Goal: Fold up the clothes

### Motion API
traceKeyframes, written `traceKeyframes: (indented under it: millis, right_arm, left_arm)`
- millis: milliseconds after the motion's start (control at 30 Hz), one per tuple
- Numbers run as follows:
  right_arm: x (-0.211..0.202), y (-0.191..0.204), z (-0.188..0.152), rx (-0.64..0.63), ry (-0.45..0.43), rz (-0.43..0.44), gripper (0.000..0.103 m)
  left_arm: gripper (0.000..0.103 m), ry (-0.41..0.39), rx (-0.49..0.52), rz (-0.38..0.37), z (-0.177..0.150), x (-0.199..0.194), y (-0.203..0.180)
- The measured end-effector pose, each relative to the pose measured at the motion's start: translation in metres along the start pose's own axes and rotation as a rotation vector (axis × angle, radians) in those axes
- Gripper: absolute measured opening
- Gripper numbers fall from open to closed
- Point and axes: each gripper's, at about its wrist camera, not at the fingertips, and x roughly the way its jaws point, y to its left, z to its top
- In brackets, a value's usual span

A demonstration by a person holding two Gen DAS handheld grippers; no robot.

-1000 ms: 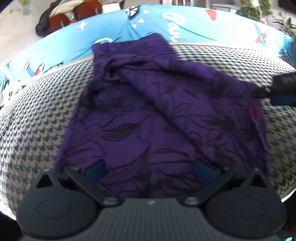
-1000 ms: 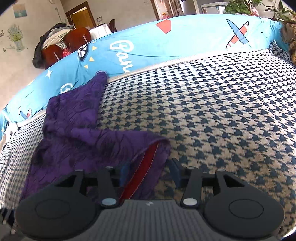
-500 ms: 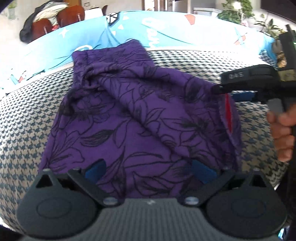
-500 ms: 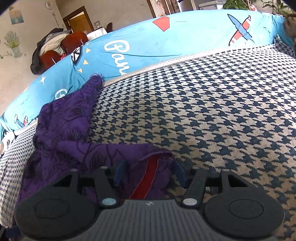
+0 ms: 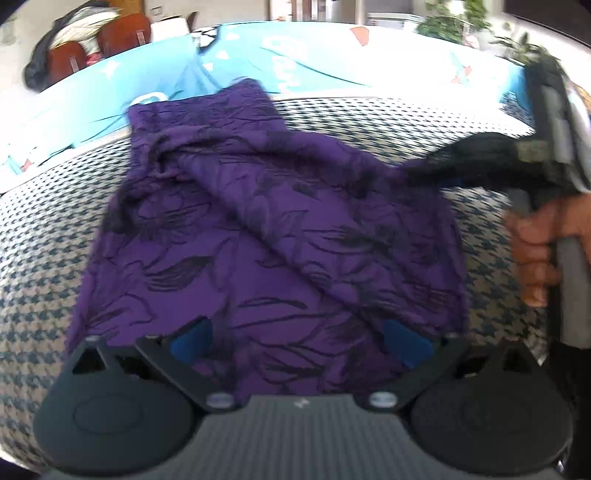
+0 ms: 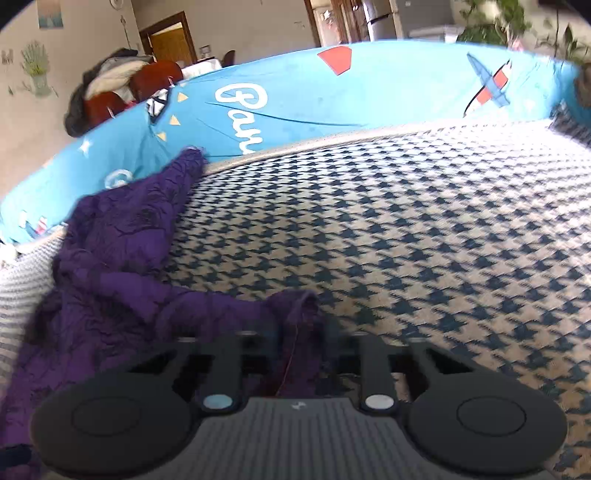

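Observation:
A purple garment [image 5: 266,236] with a black leaf print lies spread on the houndstooth cover [image 5: 40,258]. My left gripper [image 5: 299,343] hovers open over its near hem, blue pads [image 5: 192,339] apart and nothing pinched between them. My right gripper [image 6: 301,332] is at the garment's right corner; its jaws are closing, and a bunched fold of the purple garment [image 6: 110,295] sits squeezed between them. In the left wrist view the right gripper [image 5: 424,173] comes in from the right, held by a person's hand [image 5: 535,251].
The houndstooth cover [image 6: 424,240] stretches bare to the right of the garment. A blue printed sheet [image 6: 295,96] runs along the far edge. Beyond it stand brown chairs draped with clothes [image 6: 122,88], a doorway, and plants [image 6: 491,18].
The right gripper's jaws have narrowed onto the garment's corner, bunching it and hiding the red strip. In the left wrist view the right gripper and hand have come further in.

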Motion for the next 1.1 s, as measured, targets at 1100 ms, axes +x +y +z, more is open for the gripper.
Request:
traceKeyframes:
  millis: [1100]
  right_arm:
    - [-0.141,0.225,-0.058,-0.472,-0.055,0.718,0.011]
  left_arm:
    - [0.103,-0.158,-0.553,0.438,-0.002,-0.103,0.2]
